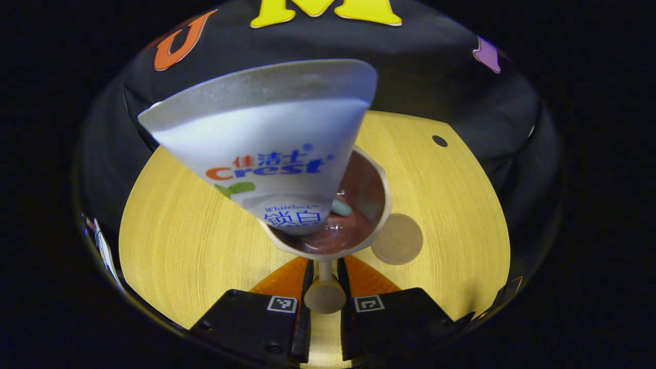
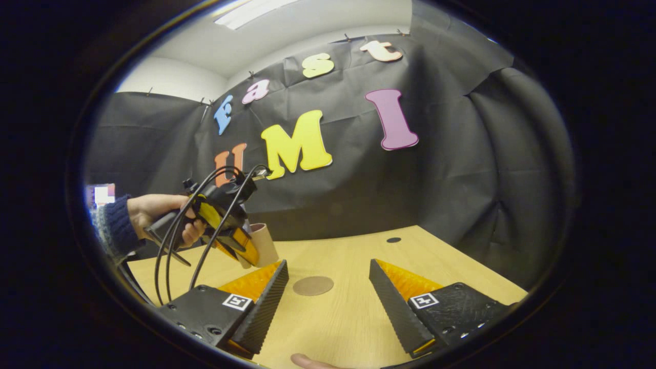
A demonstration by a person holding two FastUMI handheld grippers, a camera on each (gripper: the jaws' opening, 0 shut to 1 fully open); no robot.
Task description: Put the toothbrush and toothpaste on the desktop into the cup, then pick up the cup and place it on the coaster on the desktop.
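**Fingers pinch the cup handle, coaster alongside**

The left gripper (image 1: pixel 324 287) has its fingers pressed on the cup's handle (image 1: pixel 325 293), likely so the cup (image 1: pixel 376 202) stays level. The toothpaste (image 1: pixel 266 148) stands in it beside the toothbrush (image 1: pixel 342 207). The coaster (image 1: pixel 397 239) lies on the tabletop (image 1: pixel 195 246), just beside. The right gripper (image 2: pixel 328 287) hovers with fingers spread, holding nothing.
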